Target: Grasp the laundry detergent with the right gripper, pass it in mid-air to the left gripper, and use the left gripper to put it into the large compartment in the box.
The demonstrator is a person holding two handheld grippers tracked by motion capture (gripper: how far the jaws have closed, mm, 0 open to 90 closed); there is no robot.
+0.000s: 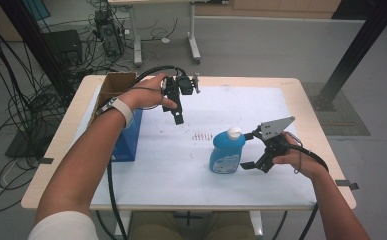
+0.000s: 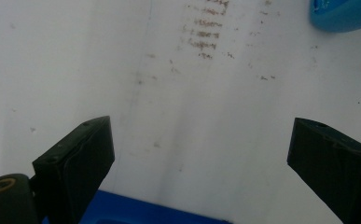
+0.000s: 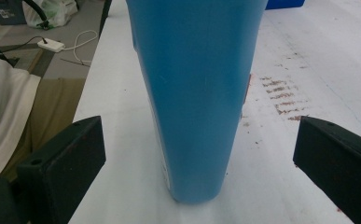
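A blue bottle (image 1: 228, 152) with a white cap (image 1: 234, 132) stands upright on the white table top (image 1: 181, 170), right of centre. My right gripper (image 1: 249, 150) is open just to its right, jaws pointing at it. In the right gripper view the bottle (image 3: 197, 93) rises between the wide-apart jaws of that gripper (image 3: 199, 158), touching neither. My left gripper (image 1: 177, 114) hangs above the table at the back left, beside a blue box (image 1: 127, 137). It (image 2: 199, 154) is open and empty, looking down on bare table, with a corner of the bottle (image 2: 341, 14) at top right.
The blue box has open cardboard flaps (image 1: 115, 84) and sits at the table's left edge; its edge (image 2: 159, 212) shows under the left jaws. Brown smudges (image 1: 200, 135) mark the sheet near the bottle. Cables, a black post (image 1: 358, 47) and another table's legs surround the table.
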